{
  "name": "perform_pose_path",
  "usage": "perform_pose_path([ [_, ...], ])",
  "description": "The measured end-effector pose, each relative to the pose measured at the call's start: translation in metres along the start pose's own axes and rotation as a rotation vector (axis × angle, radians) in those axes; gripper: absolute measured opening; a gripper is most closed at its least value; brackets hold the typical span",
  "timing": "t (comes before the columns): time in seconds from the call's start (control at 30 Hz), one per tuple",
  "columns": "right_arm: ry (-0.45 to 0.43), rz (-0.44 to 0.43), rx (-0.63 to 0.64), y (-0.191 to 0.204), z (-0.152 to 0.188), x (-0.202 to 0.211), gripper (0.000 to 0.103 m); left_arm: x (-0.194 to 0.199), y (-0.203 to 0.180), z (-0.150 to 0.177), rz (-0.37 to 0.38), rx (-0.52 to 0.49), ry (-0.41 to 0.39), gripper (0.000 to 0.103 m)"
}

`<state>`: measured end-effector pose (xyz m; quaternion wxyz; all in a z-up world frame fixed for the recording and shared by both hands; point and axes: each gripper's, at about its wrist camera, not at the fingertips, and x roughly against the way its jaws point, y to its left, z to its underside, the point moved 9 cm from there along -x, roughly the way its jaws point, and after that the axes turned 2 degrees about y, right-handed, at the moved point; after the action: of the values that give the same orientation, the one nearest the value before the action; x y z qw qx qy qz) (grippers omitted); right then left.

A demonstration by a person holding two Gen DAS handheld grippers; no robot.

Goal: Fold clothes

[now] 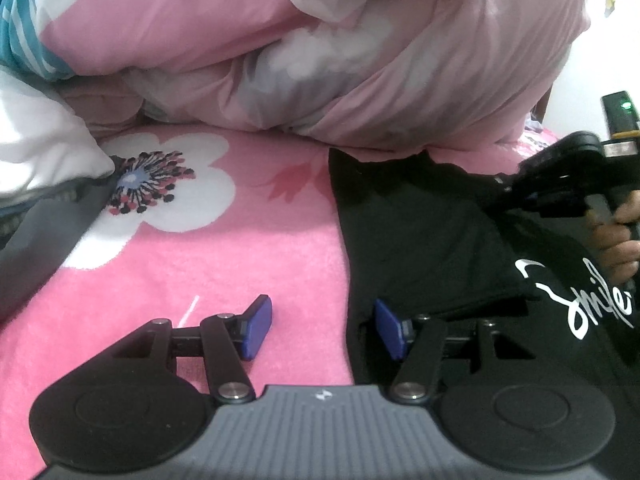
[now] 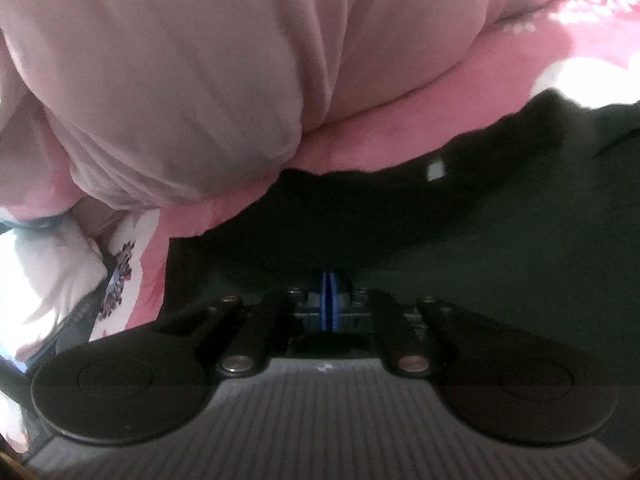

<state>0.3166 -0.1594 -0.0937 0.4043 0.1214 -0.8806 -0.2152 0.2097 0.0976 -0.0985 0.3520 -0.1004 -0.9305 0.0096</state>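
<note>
White script "Smile" on the black T-shirt

A black cotton T-shirt with white cursive lettering lies spread flat on a pink floral fleece blanket, its far edge near a bunched pink quilt. A small white tag shows near that far edge.

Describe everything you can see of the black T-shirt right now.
The black T-shirt is soft knit cloth with white script lettering reading "Smile", lying partly folded on the pink flowered bedspread, its far edge against the pink duvet. A small white tag shows in the right wrist view. The left hand-held gripper straddles its near edge, open. The right hand-held gripper is shut over the cloth; whether it pinches fabric is unclear.
</note>
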Motion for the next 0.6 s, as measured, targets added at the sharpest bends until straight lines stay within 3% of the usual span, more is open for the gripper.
perform_pose_path([
  [0.07,-0.007,-0.014,0.051,0.009,0.004,0.014,0.004,0.0,0.0,0.0,0.0,0.0,0.0,0.058],
  [0.23,0.083,-0.1,0.42,0.075,0.05,0.033,0.004,0.001,0.001,0.0,0.011,0.013,0.002,0.058],
  [0.37,0.173,-0.02,0.654,0.081,0.086,0.027,0.004,0.004,0.004,0.0,0.03,0.034,0.005,0.058],
  [0.5,0.177,0.012,0.629,0.068,0.079,0.051,0.006,0.007,0.009,-0.003,0.051,0.074,0.012,0.058],
  [0.6,0.118,-0.036,0.652,0.089,0.072,0.058,0.007,0.011,0.012,-0.004,0.055,0.099,0.008,0.058],
])
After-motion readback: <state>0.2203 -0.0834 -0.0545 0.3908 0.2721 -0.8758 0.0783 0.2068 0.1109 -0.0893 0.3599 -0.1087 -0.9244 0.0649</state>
